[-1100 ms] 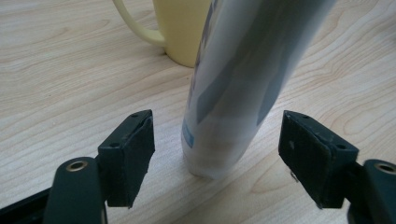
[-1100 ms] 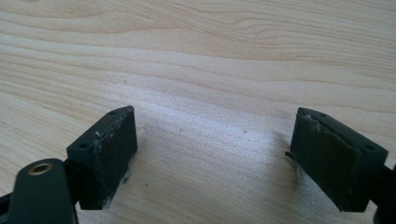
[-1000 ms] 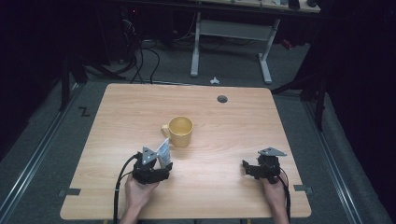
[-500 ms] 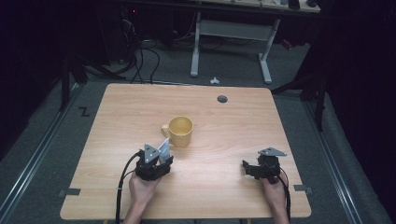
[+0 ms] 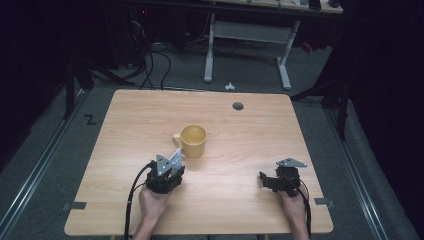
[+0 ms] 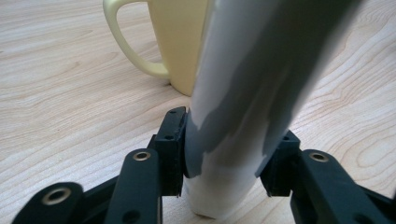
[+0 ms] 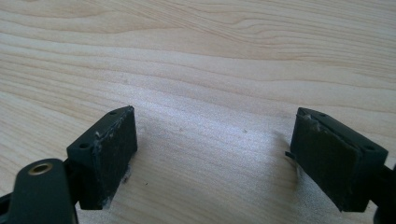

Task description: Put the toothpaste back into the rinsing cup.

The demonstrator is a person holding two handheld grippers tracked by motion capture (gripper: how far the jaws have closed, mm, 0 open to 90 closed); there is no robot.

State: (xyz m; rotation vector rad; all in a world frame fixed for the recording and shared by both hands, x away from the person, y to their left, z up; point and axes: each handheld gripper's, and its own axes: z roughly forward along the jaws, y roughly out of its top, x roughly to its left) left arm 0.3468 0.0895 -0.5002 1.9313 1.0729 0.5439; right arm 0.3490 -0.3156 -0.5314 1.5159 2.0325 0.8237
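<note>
A yellow mug (image 5: 193, 140) stands upright near the middle of the wooden table (image 5: 250, 130), handle to its left. Just in front of it, my left gripper (image 5: 171, 165) is shut on a white and grey tube (image 5: 175, 155) that slants up toward the mug. In the left gripper view the tube (image 6: 252, 88) rises between the jaws of the left gripper (image 6: 229, 151) and hides part of the mug (image 6: 180, 42) close behind it. My right gripper (image 5: 265, 181) rests low at the front right, open. Bare wood shows between the pads of the right gripper (image 7: 215, 154).
A round cable hole (image 5: 238, 106) sits near the table's far edge. Beyond the table are a white desk frame (image 5: 247, 45) and cables on a dark floor. Bare wood lies to the left, to the right and beyond the mug.
</note>
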